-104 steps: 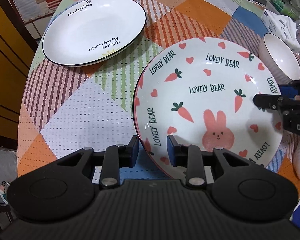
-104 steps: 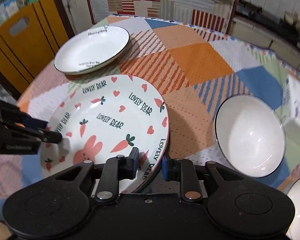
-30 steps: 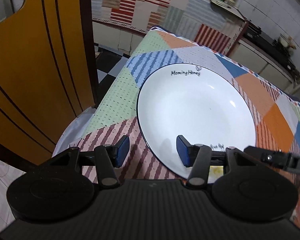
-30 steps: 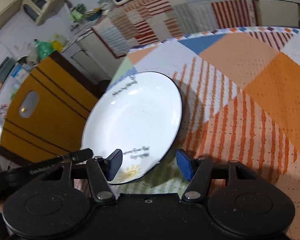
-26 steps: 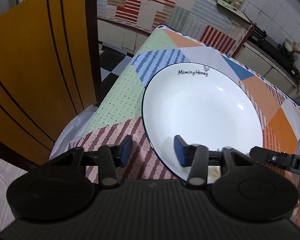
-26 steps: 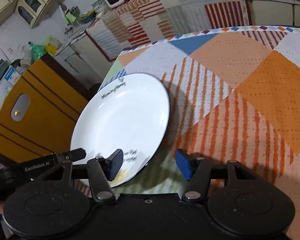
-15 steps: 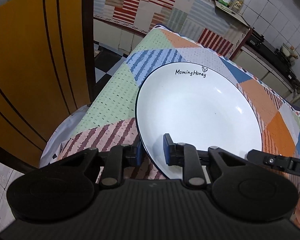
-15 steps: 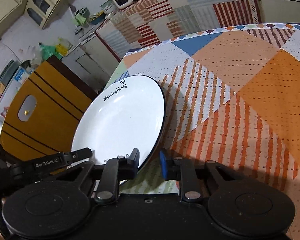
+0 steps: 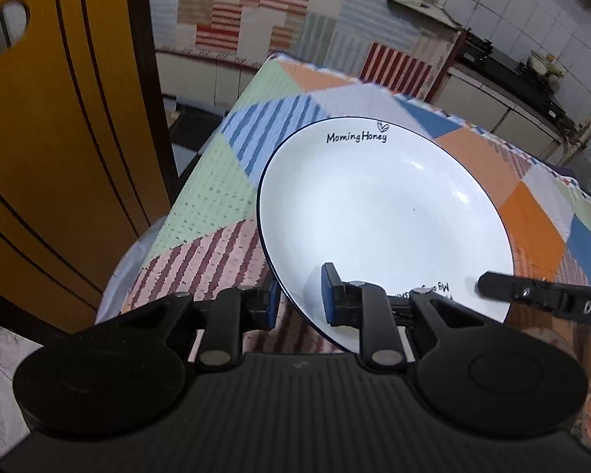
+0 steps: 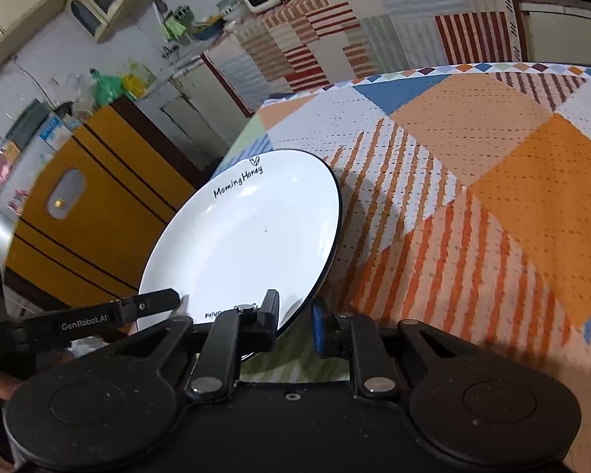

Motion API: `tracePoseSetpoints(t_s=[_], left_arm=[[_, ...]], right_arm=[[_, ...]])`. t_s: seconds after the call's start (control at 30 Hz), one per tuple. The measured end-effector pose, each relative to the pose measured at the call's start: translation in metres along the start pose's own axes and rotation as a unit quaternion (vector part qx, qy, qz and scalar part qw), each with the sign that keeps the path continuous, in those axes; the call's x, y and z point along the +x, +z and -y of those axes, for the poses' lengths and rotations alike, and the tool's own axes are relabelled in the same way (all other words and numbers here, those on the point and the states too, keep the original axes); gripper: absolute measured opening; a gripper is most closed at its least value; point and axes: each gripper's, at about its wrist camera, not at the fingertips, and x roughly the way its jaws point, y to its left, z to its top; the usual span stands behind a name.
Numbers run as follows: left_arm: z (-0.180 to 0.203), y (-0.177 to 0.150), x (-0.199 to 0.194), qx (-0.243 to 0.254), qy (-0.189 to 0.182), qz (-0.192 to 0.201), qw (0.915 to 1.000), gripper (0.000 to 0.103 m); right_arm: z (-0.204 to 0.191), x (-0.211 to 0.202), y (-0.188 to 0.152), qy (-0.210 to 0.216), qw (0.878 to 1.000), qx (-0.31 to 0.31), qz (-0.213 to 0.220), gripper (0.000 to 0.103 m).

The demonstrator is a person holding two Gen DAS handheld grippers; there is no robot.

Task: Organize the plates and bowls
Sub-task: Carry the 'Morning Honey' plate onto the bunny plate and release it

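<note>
A white plate (image 9: 382,213) with a thin dark rim and the words "Morning Honey" is tilted, its near edge raised off the patchwork tablecloth. My left gripper (image 9: 299,295) is shut on the plate's near left rim. My right gripper (image 10: 295,319) is shut on the near right rim of the same plate (image 10: 248,236). Each gripper shows in the other's view: the right one (image 9: 539,299) and the left one (image 10: 118,315).
The table (image 10: 492,197) has a colourful patchwork cloth. A yellow wooden chair back (image 9: 59,138) stands close at the left beyond the table edge. Kitchen counters (image 9: 295,27) run along the far wall.
Both grippers moved from the carrot plate to the white plate, straddled its near rim, then closed on it. The plate is now tilted up at its near edge.
</note>
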Motion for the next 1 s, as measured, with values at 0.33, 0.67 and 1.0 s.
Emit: tracePoseSetpoints(t_s=[0.33, 0.67, 1.0], left_arm=[[0.027, -0.024, -0.074, 0.027, -0.042, -0.019, 0.9986, 0.02], [0.071, -0.04, -0.112, 0.076, -0.057, -0.05, 0.9942, 0.02], [0.091, -0.07, -0.119, 0.088, -0.068, -0.088, 0.9899, 0.021]], right_arm=[[-0.019, -0.072, -0.028, 0.008, 0.999, -0.043, 0.026, 0.021], [-0.02, -0.135, -0.055, -0.002, 0.998, -0.054, 0.036, 0.021], [-0.007, -0.162, -0.089, -0.008, 0.999, -0.042, 0.019, 0.022]])
